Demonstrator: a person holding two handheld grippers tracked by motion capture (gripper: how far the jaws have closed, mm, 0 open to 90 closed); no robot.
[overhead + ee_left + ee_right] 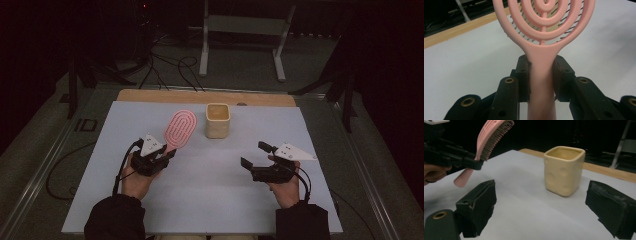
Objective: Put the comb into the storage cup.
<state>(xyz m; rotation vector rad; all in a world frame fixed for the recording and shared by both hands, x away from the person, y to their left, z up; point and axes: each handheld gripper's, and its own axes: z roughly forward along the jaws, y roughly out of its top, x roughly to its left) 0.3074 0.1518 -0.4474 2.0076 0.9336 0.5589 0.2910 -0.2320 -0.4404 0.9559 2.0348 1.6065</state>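
Pink plastic hairbrush [544, 62] is clamped by its handle in the left gripper [159, 156], lifted clear of the worktop [200, 200] near the far edge, probably bound for the cream cup [217, 120]; right gripper [255, 159] fingers stand apart, empty, facing that cup

A table [150, 200] covered by a pale, bluish-white sheet carries everything here, with a strip of bare light wood [205, 96] showing along its far edge. One thing stands directly on the sheet: a cream-yellow square cup [217, 120] with rounded corners and shallow dimples in its walls, upright, mouth open to the top. It sits near the far edge, about midway between the left and right edges.
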